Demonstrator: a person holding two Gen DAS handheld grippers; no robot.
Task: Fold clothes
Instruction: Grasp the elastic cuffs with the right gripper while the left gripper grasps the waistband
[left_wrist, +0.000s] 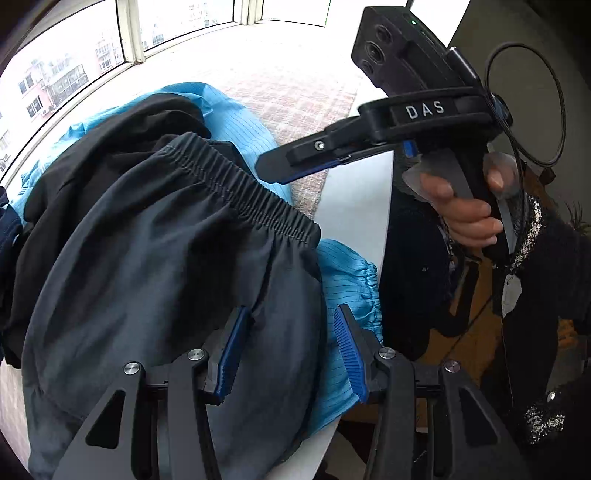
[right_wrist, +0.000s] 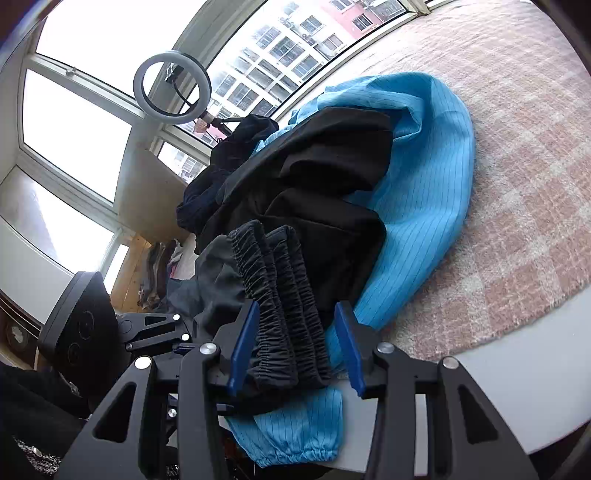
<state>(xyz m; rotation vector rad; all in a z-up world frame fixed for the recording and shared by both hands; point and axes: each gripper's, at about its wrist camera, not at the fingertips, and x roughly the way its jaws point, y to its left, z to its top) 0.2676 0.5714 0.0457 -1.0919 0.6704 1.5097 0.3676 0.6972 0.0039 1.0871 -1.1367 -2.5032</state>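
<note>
Dark grey shorts (left_wrist: 166, 258) with a gathered elastic waistband (left_wrist: 240, 184) lie on top of a pile with a black garment (left_wrist: 122, 147) and a bright blue striped garment (left_wrist: 240, 118). My left gripper (left_wrist: 291, 310) is over the shorts' lower part. Grey cloth lies between its blue pads, and the right pad stands clear of the cloth. My right gripper (right_wrist: 297, 306) straddles the folded waistband (right_wrist: 280, 288). Its left pad is against the elastic and a gap shows at its right pad. In the left wrist view the right gripper (left_wrist: 266, 166) reaches in from the right, held by a hand (left_wrist: 461, 210).
The pile sits on a pink-and-white checked cover (right_wrist: 517, 147) over a white tabletop (right_wrist: 517, 387), whose edge runs near the grippers. A navy garment (right_wrist: 221, 166) lies behind the pile. A ring light (right_wrist: 171, 88) stands by the windows. The person's dark sequinned sleeve (left_wrist: 535, 240) is at the right.
</note>
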